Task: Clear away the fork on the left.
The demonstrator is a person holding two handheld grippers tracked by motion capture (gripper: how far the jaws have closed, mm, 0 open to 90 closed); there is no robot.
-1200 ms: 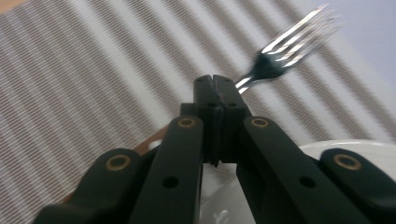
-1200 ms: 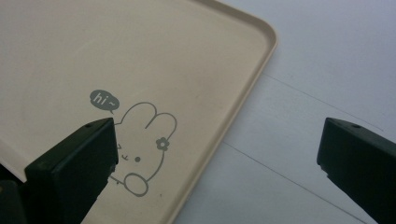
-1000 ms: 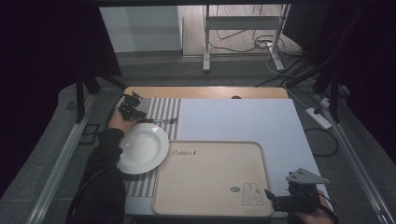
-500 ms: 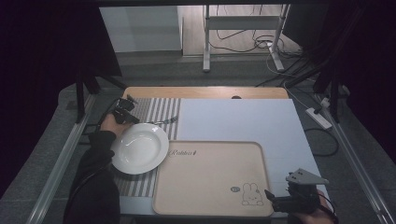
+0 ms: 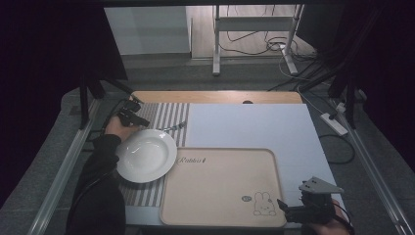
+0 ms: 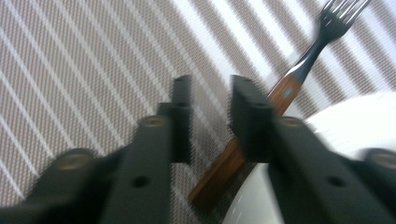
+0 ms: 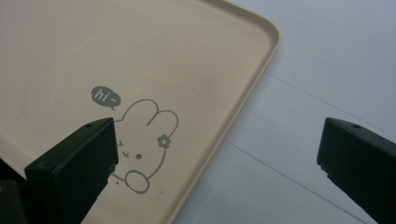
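The left gripper point(image 6: 210, 109) has just been opening its jaws, a narrow gap with nothing between them, over the striped placemat point(image 6: 79, 65). The fork point(image 6: 285, 91) lies just beside it on the mat, wooden handle against the white plate point(image 5: 145, 155). Near the bench's front edge, the right gripper point(image 7: 217, 154) hangs wide open and empty over the corner of the beige tray point(image 7: 60, 46).

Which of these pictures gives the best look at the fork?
The left gripper view: the fork lies close by on the striped placemat, its tines and wooden handle plain beside the white plate. In the high view the fork is a small glint above the plate.
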